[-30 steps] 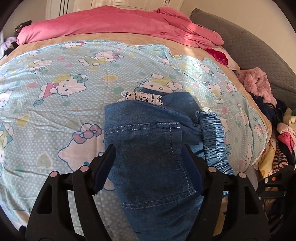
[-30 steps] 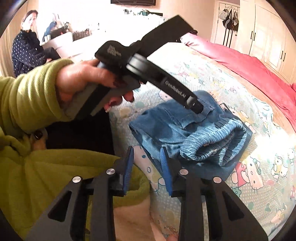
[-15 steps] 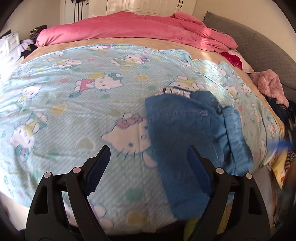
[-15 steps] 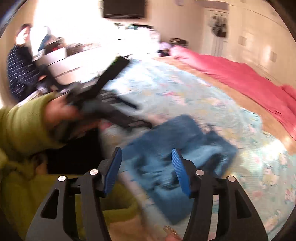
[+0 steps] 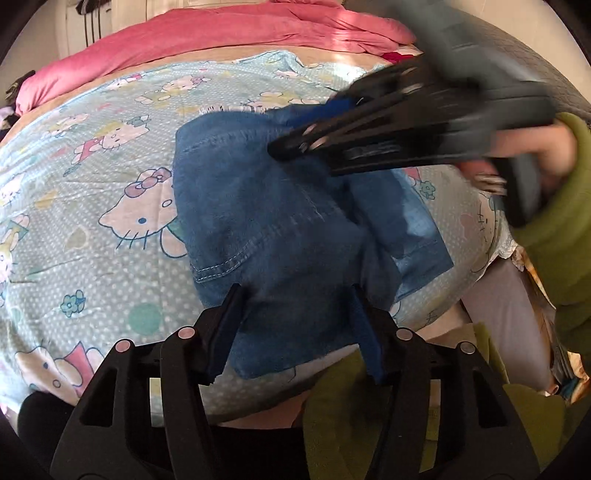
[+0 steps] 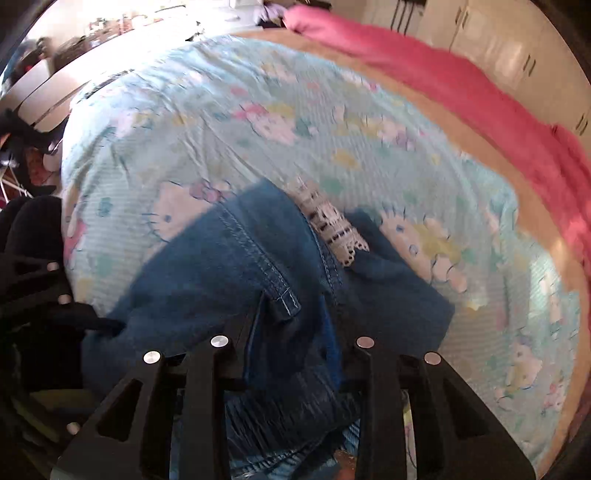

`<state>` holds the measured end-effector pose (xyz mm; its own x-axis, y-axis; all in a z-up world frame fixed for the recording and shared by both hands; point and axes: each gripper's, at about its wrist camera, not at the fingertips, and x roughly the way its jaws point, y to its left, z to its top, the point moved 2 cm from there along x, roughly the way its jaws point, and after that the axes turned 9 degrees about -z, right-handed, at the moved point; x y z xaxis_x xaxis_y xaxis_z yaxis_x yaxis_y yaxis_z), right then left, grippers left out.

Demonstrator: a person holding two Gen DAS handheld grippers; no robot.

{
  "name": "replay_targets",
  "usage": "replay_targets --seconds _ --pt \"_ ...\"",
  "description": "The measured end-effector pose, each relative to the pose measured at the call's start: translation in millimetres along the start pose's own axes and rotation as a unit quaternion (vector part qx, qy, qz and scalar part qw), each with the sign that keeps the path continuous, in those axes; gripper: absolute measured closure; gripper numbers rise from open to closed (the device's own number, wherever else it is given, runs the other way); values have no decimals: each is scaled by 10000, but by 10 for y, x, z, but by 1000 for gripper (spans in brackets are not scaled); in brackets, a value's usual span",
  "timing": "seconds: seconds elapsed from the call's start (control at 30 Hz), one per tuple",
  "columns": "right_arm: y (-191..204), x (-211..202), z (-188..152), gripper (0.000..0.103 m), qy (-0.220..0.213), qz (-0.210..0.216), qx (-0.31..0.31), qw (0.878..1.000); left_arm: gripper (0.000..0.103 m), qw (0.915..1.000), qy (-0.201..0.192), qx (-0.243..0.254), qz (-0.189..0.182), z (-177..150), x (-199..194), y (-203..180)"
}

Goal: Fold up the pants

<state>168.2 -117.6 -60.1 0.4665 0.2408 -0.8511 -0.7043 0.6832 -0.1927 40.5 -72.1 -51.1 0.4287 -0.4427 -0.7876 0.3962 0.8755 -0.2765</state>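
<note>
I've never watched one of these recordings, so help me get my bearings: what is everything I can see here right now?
pants: one pair, blue denim, folded on the near edge of the bed, white lace trim at the far end
bedsheet: one, pale blue with cartoon cats, spread over the bed
blanket: one, pink, bunched along the far side of the bed
wardrobe doors: white, behind the bed
left tool: one, black with blue pads, jaws just closing around the pants' near edge
right tool: one, black, jaws just closing with denim gathered between them
hand: one, gripping the right tool's handle
sleeve: one, green, at the right edge
</note>
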Motion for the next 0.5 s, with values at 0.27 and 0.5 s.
replay_targets --seconds 0.27,0.5 --pt "-89 -122 -51 72 -198 281 650 9973 49 9995 -109 -204 -217 25 -76 73" --pt "-338 -684 -189 39 -912 206 1396 9858 27 9990 -420 -77 -114 70 -315 -46"
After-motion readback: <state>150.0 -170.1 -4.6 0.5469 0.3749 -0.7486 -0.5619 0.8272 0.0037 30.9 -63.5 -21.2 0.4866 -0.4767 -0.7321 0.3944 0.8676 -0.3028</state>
